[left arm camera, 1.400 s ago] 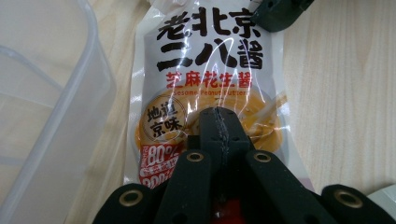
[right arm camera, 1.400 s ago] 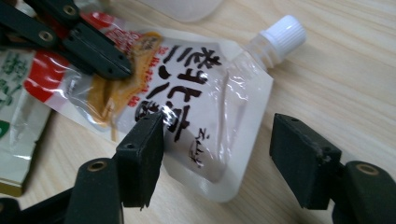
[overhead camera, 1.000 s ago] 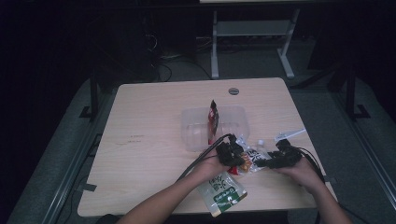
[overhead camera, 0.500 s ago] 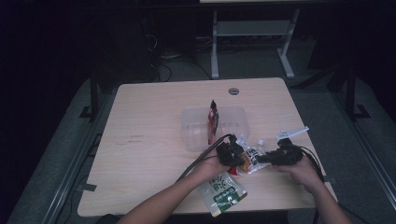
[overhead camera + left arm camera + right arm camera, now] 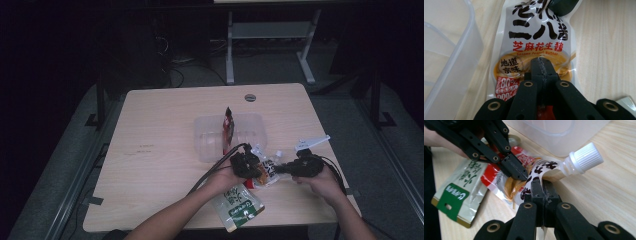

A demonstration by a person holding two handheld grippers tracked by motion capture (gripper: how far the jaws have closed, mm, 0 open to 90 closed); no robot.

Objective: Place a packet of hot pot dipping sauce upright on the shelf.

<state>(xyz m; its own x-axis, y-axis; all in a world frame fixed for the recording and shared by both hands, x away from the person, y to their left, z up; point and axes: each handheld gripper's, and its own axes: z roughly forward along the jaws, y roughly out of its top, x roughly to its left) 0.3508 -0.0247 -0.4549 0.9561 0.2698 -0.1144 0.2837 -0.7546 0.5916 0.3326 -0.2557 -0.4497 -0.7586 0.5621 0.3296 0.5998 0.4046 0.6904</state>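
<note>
A white sesame peanut butter pouch (image 5: 536, 32) with a white screw cap (image 5: 585, 157) lies on the wooden table, just in front of a clear plastic container. My left gripper (image 5: 541, 66) is shut on the pouch's printed lower part; it also shows in the right gripper view (image 5: 517, 173) and in the high view (image 5: 247, 164). My right gripper (image 5: 541, 187) has just been closing and is now shut on the pouch's edge (image 5: 541, 168) below the spout. In the high view the right gripper (image 5: 282, 169) faces the left one across the pouch (image 5: 266, 171).
The clear container (image 5: 210, 140) holds a red packet (image 5: 228, 127) standing on end. A green and white pouch (image 5: 240, 205) lies flat near the table's front edge, under my left forearm. Bare tabletop (image 5: 160, 120) spreads to the left and back.
The right gripper has edged a little nearer the pouch. The left hand and the pouch have kept their place.
</note>
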